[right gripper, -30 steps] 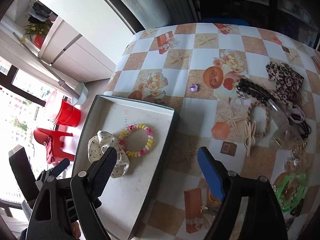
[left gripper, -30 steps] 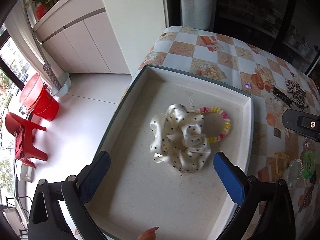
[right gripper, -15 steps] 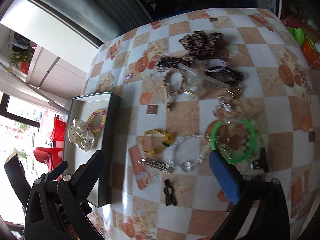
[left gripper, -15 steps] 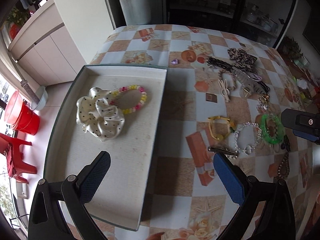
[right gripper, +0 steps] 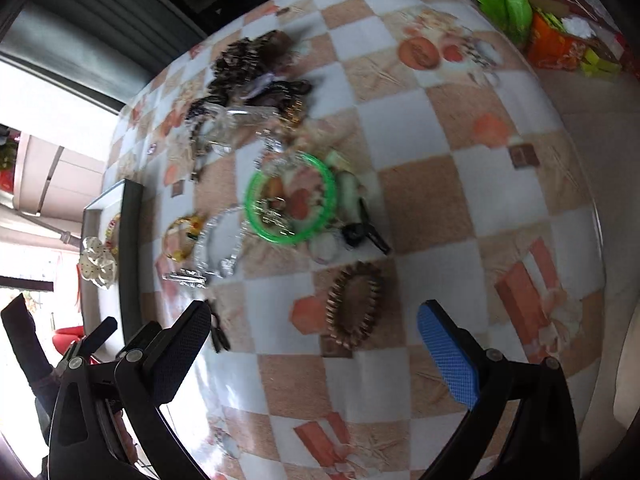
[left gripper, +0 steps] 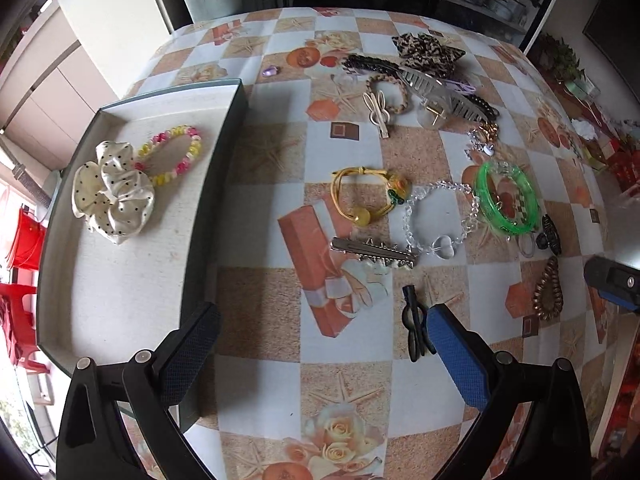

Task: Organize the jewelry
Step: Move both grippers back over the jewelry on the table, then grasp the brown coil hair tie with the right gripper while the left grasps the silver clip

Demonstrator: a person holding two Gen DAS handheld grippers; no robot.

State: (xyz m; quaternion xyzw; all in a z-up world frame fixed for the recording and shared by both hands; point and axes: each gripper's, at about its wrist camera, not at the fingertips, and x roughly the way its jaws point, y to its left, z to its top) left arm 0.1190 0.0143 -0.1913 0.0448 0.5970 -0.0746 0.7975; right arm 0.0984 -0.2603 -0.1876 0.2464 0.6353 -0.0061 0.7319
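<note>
Since a second ago we have swung both grippers off the tray (left gripper: 224, 168), which holds the scrunchie (left gripper: 112, 196) and bead bracelet (left gripper: 170, 155), so our left gripper (left gripper: 320, 354) and right gripper (right gripper: 314, 354), both spread wide and empty, now hover over the table (left gripper: 352, 368), the right near the brown coil tie (right gripper: 354, 306).

A home: patterned tablecloth (left gripper: 256, 344), white cabinets (left gripper: 48, 92), red plastic chair (left gripper: 16, 320) by the window.

A checkered floral cloth covers the surface (left gripper: 280, 368). At its left edge sits an open box tray (left gripper: 224, 168). To the right lie a yellow cord bracelet (left gripper: 366, 196), clear bead bracelet (left gripper: 438, 216), green bangle (left gripper: 506, 198), spiked metal clip (left gripper: 372, 250), black clip (left gripper: 414, 322), bronze coil tie (left gripper: 547, 290) and leopard bow (left gripper: 428, 52).
</note>
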